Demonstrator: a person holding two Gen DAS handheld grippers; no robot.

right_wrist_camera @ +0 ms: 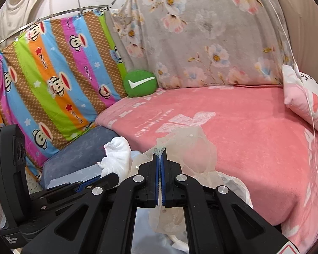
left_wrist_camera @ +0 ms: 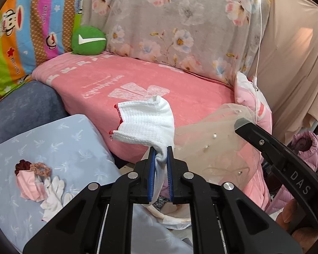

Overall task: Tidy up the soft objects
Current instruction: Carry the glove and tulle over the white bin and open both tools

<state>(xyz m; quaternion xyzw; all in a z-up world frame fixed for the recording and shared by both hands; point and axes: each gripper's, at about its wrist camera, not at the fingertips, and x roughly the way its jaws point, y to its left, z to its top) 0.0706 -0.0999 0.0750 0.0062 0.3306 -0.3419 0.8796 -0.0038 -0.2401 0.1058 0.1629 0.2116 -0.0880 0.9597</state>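
My left gripper [left_wrist_camera: 160,151] is shut on a white knitted glove [left_wrist_camera: 146,124] with a red-stitched cuff, which it holds up in front of the pink blanket [left_wrist_camera: 116,80]. The glove [right_wrist_camera: 117,155] also shows at the lower left of the right wrist view, beside the left gripper's body. My right gripper [right_wrist_camera: 161,154] is shut on a sheer beige tulle piece with pearls [right_wrist_camera: 193,150]; the same tulle [left_wrist_camera: 212,144] hangs at the right of the left wrist view under the right gripper's fingers [left_wrist_camera: 247,127]. More soft items lie on a light blue pillow [left_wrist_camera: 74,144]: another white glove [left_wrist_camera: 53,196], a pink cloth [left_wrist_camera: 28,185] and scrunchies [left_wrist_camera: 39,168].
A green round cushion with a white tick [left_wrist_camera: 89,40] leans at the back of the bed. A floral sheet [left_wrist_camera: 180,21] and a striped cartoon sheet [right_wrist_camera: 53,74] hang behind. A pink pillow [right_wrist_camera: 307,103] lies at the right, a dark blue cushion [right_wrist_camera: 80,150] at the left.
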